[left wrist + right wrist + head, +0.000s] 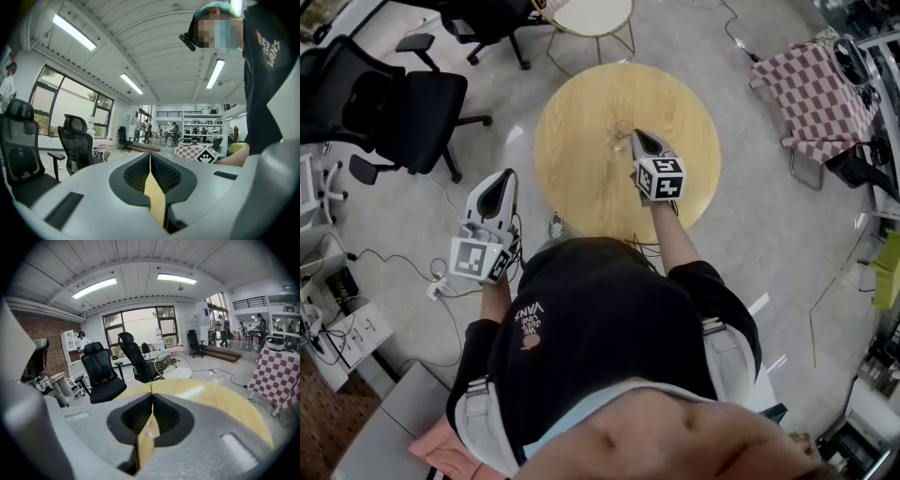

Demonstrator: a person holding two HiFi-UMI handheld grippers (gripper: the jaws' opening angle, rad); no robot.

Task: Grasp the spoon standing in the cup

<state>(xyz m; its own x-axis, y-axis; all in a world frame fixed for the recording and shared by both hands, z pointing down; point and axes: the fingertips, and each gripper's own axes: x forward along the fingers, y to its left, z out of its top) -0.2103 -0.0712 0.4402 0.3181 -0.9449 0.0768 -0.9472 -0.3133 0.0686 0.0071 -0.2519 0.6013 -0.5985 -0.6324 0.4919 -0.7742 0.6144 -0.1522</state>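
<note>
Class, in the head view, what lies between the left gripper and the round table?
Only a strip of bare floor, seen in the head view. The left gripper hangs just off the table, beside its left edge.

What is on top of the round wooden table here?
The round light wooden table looks almost bare. The right gripper hangs over it, jaws together. A faint clear shape lies by its tips, too faint to name. Gripper and forearm cover the tabletop beneath them.
</note>
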